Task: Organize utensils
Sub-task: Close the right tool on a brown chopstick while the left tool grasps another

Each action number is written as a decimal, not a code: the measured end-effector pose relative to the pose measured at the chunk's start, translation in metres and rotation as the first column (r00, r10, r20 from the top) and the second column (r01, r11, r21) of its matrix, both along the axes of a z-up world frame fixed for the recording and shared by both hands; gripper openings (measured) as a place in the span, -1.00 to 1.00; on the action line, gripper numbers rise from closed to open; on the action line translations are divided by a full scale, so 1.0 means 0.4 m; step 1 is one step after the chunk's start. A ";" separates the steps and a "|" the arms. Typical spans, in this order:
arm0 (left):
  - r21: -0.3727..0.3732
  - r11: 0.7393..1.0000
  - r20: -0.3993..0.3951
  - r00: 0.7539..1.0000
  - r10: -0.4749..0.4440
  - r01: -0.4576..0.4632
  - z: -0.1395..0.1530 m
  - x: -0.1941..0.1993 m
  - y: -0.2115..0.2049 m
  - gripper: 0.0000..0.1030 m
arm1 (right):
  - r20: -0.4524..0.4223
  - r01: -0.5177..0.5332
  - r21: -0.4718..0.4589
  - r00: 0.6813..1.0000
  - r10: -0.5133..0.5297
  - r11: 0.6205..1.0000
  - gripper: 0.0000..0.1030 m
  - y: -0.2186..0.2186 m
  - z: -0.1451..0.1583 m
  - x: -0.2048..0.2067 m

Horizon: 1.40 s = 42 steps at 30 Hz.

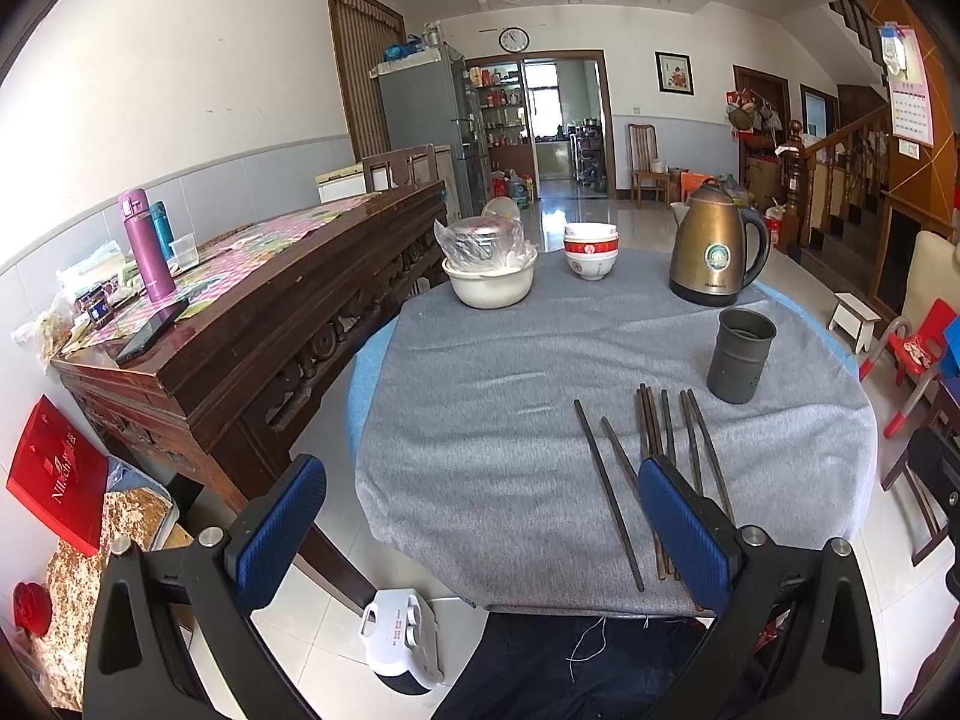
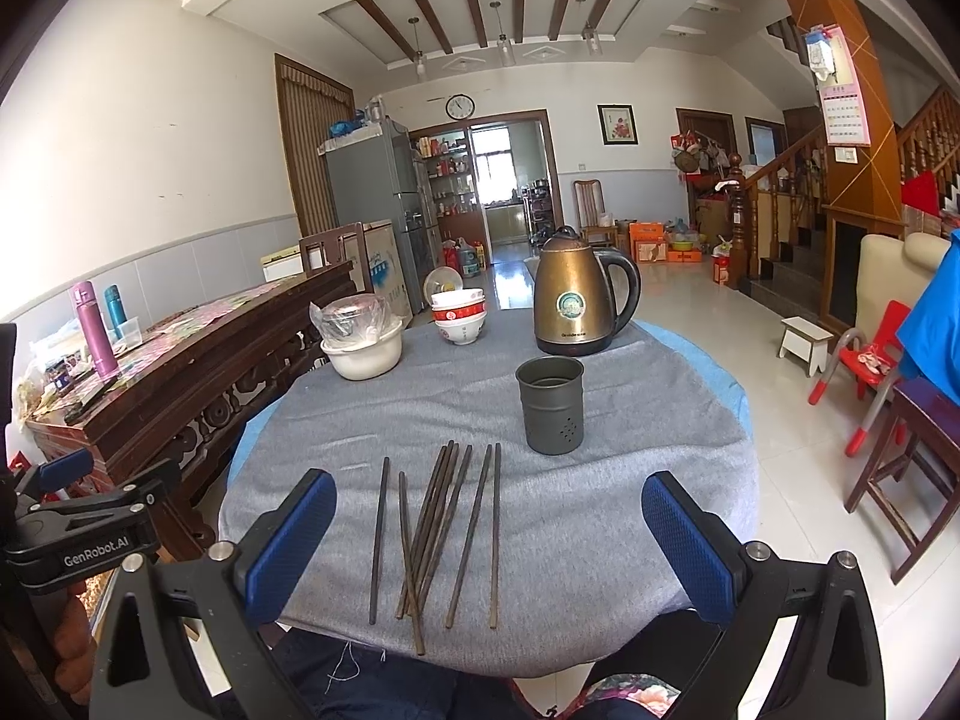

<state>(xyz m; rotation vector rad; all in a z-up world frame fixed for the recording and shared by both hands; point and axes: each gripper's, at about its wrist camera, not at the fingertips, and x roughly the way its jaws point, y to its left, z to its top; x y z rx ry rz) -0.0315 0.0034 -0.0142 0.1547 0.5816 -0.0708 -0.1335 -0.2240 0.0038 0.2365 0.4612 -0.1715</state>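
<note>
Several dark chopsticks [image 2: 438, 534] lie loose near the front edge of the round table, spread side by side on the grey cloth [image 2: 600, 510]; the left wrist view shows the chopsticks [image 1: 606, 492] right of centre. Behind them stands a dark grey perforated holder cup [image 2: 550, 405], upright and empty as far as I can see, the cup [image 1: 741, 356] sitting far right in the left wrist view. My right gripper [image 2: 489, 531] hangs open above the chopsticks with nothing between its blue pads. My left gripper [image 1: 480, 516] is open too, left of the chopsticks and over the table's left edge.
At the back of the table are a brass kettle [image 2: 579, 300], stacked red-and-white bowls [image 2: 459, 318] and a white basin holding a bagged pot [image 2: 362, 336]. A dark wooden sideboard [image 1: 252, 324] flanks the left. A white heater [image 1: 402, 642] sits on the floor below. Chairs stand right.
</note>
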 end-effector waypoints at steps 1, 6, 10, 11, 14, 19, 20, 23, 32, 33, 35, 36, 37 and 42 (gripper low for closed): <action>-0.001 1.000 -0.003 1.000 0.001 -0.001 -0.002 0.006 -0.001 1.00 | -0.002 0.001 0.000 1.000 -0.001 1.000 1.00 -0.003 -0.002 0.003; -0.010 1.000 -0.048 0.999 0.000 0.000 -0.021 0.051 -0.007 1.00 | -0.038 0.006 0.018 0.999 -0.006 1.000 1.00 -0.031 -0.022 0.043; -0.046 0.998 -0.152 0.987 -0.041 0.034 -0.058 0.126 -0.007 1.00 | -0.092 -0.016 0.078 0.995 0.023 0.997 1.00 -0.074 -0.055 0.112; -0.075 0.996 -0.200 0.978 -0.064 0.050 -0.072 0.156 -0.006 1.00 | -0.113 -0.024 0.109 0.993 0.037 0.994 0.98 -0.088 -0.068 0.141; -0.138 0.988 -0.313 0.943 -0.114 0.073 -0.126 0.246 -0.014 1.00 | -0.159 -0.054 0.181 0.984 0.084 0.982 0.59 -0.117 -0.110 0.225; -0.171 0.981 -0.435 0.886 -0.162 0.095 -0.218 0.378 -0.060 0.94 | -0.281 -0.110 0.281 0.941 0.191 0.953 -0.14 -0.126 -0.206 0.398; -0.170 0.981 -0.454 0.876 -0.163 0.095 -0.234 0.401 -0.070 0.80 | -0.306 -0.115 0.283 0.930 0.204 0.952 -0.19 -0.123 -0.231 0.440; -0.197 0.976 -0.512 0.840 -0.180 0.089 -0.280 0.472 -0.093 0.52 | -0.360 -0.119 0.287 0.906 0.222 0.950 -0.29 -0.124 -0.292 0.526; -0.258 0.965 -0.654 0.726 -0.211 0.048 -0.387 0.635 -0.130 0.11 | -0.502 -0.106 0.282 0.831 0.241 0.954 -0.61 -0.142 -0.419 0.698; -0.259 0.965 -0.664 0.718 -0.211 0.043 -0.393 0.649 -0.131 0.11 | -0.509 -0.107 0.282 0.826 0.243 0.953 -0.64 -0.142 -0.423 0.706; -0.260 0.965 -0.682 0.701 -0.208 0.033 -0.405 0.677 -0.138 0.11 | -0.532 -0.111 0.279 0.809 0.249 0.954 -0.67 -0.138 -0.435 0.727; -0.261 0.965 -0.695 0.689 -0.207 0.027 -0.413 0.692 -0.142 0.11 | -0.550 -0.108 0.271 0.798 0.246 0.956 -0.69 -0.136 -0.441 0.736; -0.266 0.964 -0.709 0.674 -0.209 0.019 -0.420 0.707 -0.146 0.11 | -0.564 -0.105 0.269 0.789 0.245 0.957 -0.70 -0.135 -0.446 0.744; -0.250 0.968 -0.741 0.642 -0.196 0.007 -0.442 0.762 -0.168 0.11 | -0.617 -0.103 0.250 0.749 0.241 0.963 -0.75 -0.136 -0.467 0.790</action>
